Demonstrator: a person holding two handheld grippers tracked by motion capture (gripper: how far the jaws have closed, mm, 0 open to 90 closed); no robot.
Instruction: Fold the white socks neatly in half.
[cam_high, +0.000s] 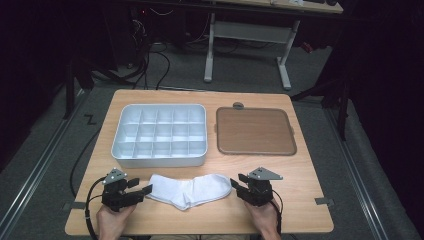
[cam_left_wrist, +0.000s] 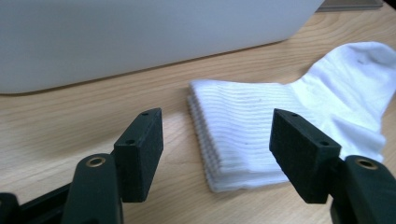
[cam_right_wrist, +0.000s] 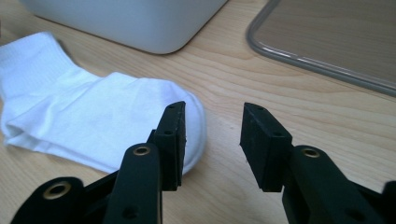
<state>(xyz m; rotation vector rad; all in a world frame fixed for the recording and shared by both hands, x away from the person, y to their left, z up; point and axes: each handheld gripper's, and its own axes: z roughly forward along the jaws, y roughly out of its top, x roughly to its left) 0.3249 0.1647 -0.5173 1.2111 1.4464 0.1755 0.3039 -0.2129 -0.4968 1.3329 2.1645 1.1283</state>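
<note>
I have the flat white cotton sock (cam_high: 190, 190) lying at the table's near edge, in front of the white compartment tray (cam_high: 159, 134). My left gripper (cam_high: 141, 190), jaws spread, faces its ribbed cuff; my right gripper (cam_high: 236, 185), jaws apart and empty, sits by the toe, ready to lift both ends.

Ribbed white cloth sock (cam_high: 190, 190), matt wood-grain table (cam_high: 300, 170), smooth plastic tray (cam_high: 160, 134)

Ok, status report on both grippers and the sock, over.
Left gripper open at sock cuff. Right gripper open at toe. Sock flat, unheld. Nothing in the way.
</note>
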